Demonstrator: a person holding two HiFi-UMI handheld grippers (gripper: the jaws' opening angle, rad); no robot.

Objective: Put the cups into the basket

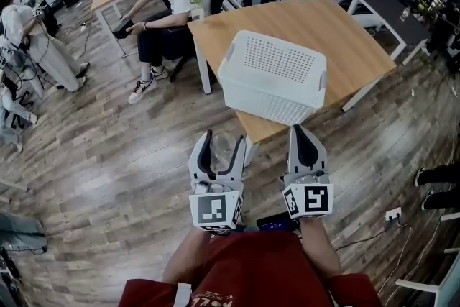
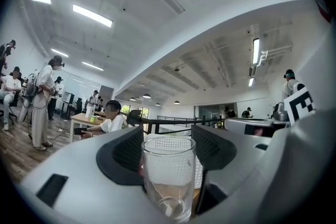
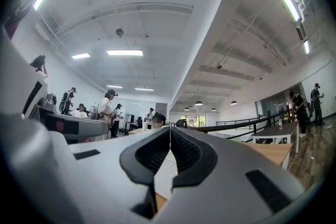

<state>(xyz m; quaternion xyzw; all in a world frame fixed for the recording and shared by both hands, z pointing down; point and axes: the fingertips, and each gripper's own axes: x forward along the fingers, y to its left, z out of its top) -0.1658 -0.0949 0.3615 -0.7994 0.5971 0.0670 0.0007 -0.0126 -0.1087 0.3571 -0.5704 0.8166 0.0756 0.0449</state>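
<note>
**A:** What is the left hand-held gripper [image 1: 224, 144] doing?

**B:** It is pinching a clear glass cup [image 2: 168, 176]. Its dark pads [image 2: 123, 157] are pressing on the cup's two sides, and the cup is standing upright between them, resting on no surface.

**A:** And the other one?

**B:** The right hand-held gripper [image 3: 169, 152] is carrying nothing. Its jaws are pressing together, with only a thin seam showing between them.

**A:** How are the two lying relative to each other?

**B:** They are hanging side by side, near each other but not touching, and both are pointing away from the person toward the tabletop [image 1: 345, 32]. Bare forearms [image 1: 188, 255] are reaching out behind them from a red garment [image 1: 251, 277].

**A:** Are they hovering over the tabletop?

**B:** No. In the head view they are hovering over the wooden floor [image 1: 108, 154], just short of the tabletop's near corner. The right one's tips are coming close to that edge.

**A:** Where is the basket sitting?

**B:** The white basket [image 1: 269, 103] is sitting on the tabletop near that same corner, straight ahead of both grippers. Small holes are running all over it. In the left gripper view it is showing through the glass, right behind the cup.

**A:** Is anything else going on around it?

**B:** A seated person [image 1: 172, 0] is sitting beyond the tabletop's far left side, and other people are standing farther back in the room.
</note>
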